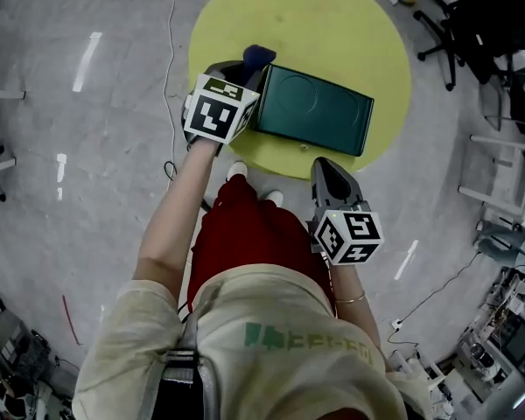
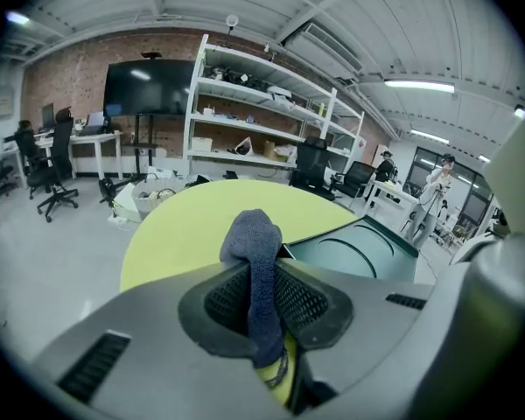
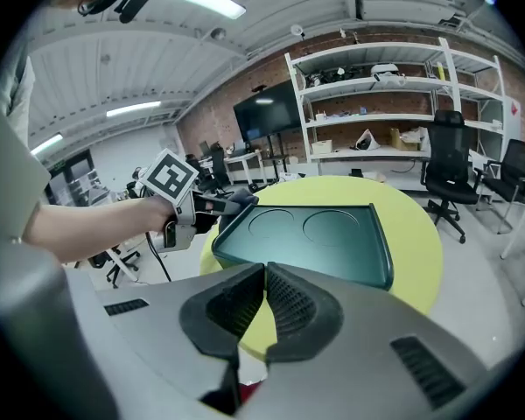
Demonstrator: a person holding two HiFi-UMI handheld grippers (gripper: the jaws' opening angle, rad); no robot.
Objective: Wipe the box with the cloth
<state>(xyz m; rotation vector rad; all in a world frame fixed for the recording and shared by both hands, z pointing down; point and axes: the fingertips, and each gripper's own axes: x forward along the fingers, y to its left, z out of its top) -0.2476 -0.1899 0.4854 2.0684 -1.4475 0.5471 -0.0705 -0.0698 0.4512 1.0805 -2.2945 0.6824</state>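
Observation:
A dark green box (image 1: 315, 108) with two round recesses lies on a round yellow table (image 1: 332, 16). My left gripper (image 1: 245, 64) hovers at the box's left end, shut on a dark blue cloth (image 1: 258, 56). In the left gripper view the cloth (image 2: 255, 274) sticks up between the jaws, with the box (image 2: 359, 250) just to its right. My right gripper (image 1: 330, 175) is held at the table's near edge, shut and empty. The right gripper view shows the box (image 3: 311, 234) ahead of the touching jaws, and the left gripper (image 3: 232, 201) with the cloth at the box's left corner.
Grey floor surrounds the table, with a cable (image 1: 169, 59) running along the left. Office chairs (image 1: 472, 24) and desks stand at the far right. Shelving (image 2: 262, 112), a dark screen (image 2: 149, 87) and chairs (image 2: 57, 173) line the brick wall. People stand far off at the right (image 2: 442, 182).

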